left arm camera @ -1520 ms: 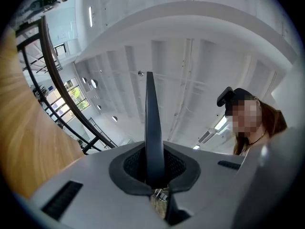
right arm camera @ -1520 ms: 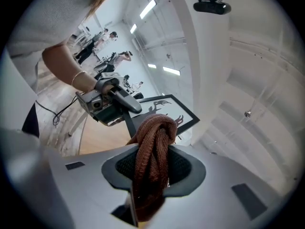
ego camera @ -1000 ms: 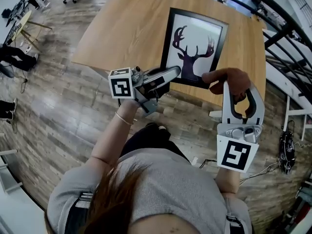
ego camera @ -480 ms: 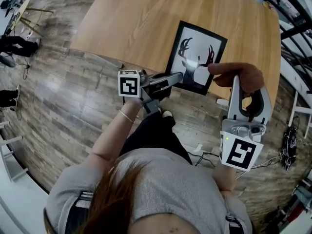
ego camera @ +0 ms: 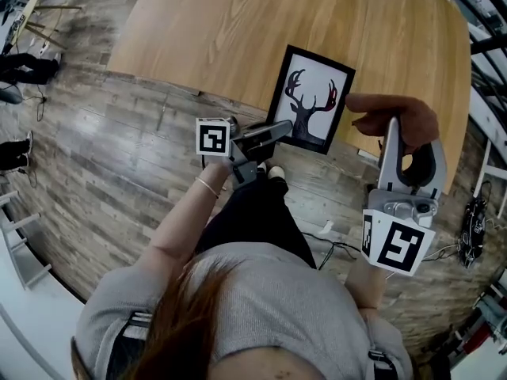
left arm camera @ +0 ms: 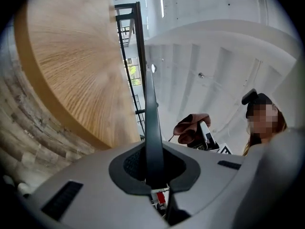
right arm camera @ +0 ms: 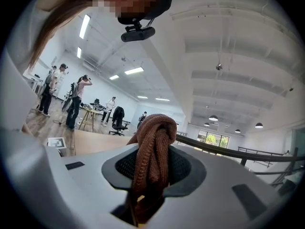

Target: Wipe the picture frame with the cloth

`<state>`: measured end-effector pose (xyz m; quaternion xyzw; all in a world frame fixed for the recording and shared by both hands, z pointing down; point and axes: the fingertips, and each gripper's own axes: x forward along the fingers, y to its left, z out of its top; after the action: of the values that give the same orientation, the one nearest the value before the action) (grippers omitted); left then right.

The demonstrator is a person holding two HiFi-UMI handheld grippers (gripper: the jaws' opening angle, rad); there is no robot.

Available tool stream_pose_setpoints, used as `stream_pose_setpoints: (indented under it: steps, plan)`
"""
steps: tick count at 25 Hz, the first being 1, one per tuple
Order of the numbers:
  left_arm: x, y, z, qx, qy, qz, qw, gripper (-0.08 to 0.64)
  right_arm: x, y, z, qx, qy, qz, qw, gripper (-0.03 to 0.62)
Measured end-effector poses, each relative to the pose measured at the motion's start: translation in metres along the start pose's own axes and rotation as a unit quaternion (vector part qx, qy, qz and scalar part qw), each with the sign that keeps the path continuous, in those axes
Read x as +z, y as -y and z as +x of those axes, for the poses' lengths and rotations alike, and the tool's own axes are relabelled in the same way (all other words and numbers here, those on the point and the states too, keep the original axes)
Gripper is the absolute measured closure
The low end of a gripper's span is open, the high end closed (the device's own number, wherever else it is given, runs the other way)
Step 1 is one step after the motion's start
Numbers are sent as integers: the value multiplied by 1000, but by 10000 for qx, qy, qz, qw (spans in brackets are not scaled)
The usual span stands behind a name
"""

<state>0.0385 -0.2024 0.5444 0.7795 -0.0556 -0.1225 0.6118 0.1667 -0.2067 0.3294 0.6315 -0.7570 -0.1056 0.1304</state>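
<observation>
A black picture frame (ego camera: 310, 100) with a deer silhouette hangs in the air over the near edge of the wooden table (ego camera: 238, 30). My left gripper (ego camera: 285, 130) is shut on its lower left edge. In the left gripper view the frame (left arm camera: 152, 113) shows edge-on as a thin dark slat between the jaws of the left gripper (left arm camera: 153, 162). My right gripper (ego camera: 390, 125) stands just right of the frame, shut on a bunched brown cloth (ego camera: 394, 115). The cloth (right arm camera: 152, 147) fills the gap between the jaws of the right gripper (right arm camera: 151, 175). Cloth and frame are apart.
Wood plank floor lies below the frame, with the person's shoes (ego camera: 272, 173) and loose cables (ego camera: 333, 240) on it. A dark railing (ego camera: 487, 46) runs along the table's far right. People, desks and chairs (right arm camera: 76, 101) stand far behind.
Both grippers have sunk: the frame looks smaller and farther from the head, and it has rolled with the left gripper. The right gripper with the cloth came down less, staying beside the frame's right edge.
</observation>
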Motion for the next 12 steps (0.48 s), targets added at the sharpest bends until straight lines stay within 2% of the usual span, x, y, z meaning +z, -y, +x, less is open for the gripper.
stream_pose_setpoints:
  steps: [6,12]
  plan:
    - [-1,-27,-16,-76,107,-598,9981,532,-8,-14,12,15,-146,81,9999,459]
    - [-2,-45,-18,8,40,-828,9966,532,-15,-22,19,78,-208,198,9996,459]
